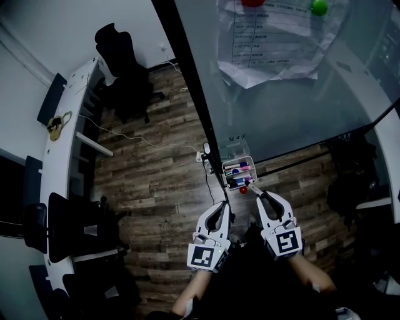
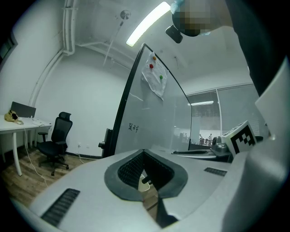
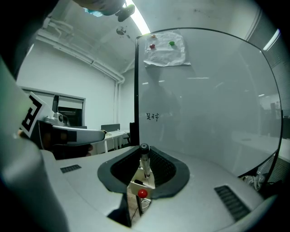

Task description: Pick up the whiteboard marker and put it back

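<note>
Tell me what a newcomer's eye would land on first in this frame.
The large glass whiteboard with a black frame fills the upper right of the head view. A crumpled white paper sheet is pinned near its top by a round green magnet. Lower down, the right claw grips a slim white whiteboard marker with a dark cap, close to the small clear marker tray on the board's frame.

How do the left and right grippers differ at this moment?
The right gripper is shut on the whiteboard marker; the left gripper has its jaws slightly apart, empty. The right gripper reaches nearer the marker tray than the left gripper. Both point toward the whiteboard.
</note>
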The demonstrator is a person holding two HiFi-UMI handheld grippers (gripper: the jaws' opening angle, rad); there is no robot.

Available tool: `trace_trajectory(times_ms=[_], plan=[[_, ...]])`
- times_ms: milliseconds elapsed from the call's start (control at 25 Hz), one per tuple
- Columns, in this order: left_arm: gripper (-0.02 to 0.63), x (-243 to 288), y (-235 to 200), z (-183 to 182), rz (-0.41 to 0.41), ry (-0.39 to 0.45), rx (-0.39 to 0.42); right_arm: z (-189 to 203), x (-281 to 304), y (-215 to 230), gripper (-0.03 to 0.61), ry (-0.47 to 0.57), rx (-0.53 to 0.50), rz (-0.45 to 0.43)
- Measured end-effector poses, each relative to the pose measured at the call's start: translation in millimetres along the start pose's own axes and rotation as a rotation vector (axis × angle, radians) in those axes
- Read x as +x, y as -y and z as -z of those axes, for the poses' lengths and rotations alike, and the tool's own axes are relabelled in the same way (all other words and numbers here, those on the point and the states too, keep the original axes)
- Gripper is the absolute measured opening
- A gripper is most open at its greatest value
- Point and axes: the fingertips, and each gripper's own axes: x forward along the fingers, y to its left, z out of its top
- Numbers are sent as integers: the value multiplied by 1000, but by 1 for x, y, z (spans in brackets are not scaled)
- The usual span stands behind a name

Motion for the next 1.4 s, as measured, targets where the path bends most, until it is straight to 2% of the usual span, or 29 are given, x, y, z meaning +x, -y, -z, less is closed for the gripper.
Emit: trace_trajectory(times_ms=[280, 480, 640, 880, 1280, 1400], plan=[[8, 16, 3, -3, 17, 27, 0, -3, 10, 12, 78, 31, 10, -13], [8, 27, 2, -6, -1, 5, 11, -3, 16, 21, 78, -6, 5, -13], [8, 35, 3, -7, -2, 11, -2, -3, 23, 26, 78, 26, 23, -26], [8, 48, 0, -5, -17, -8, 15, -3, 33, 36, 78, 20, 24, -39], [8, 65, -5, 2, -44, -28, -8, 4, 50, 48, 78, -6, 34, -65], [8, 71, -2, 3, -28, -21, -27, 7, 55, 51, 78, -14, 43, -72]])
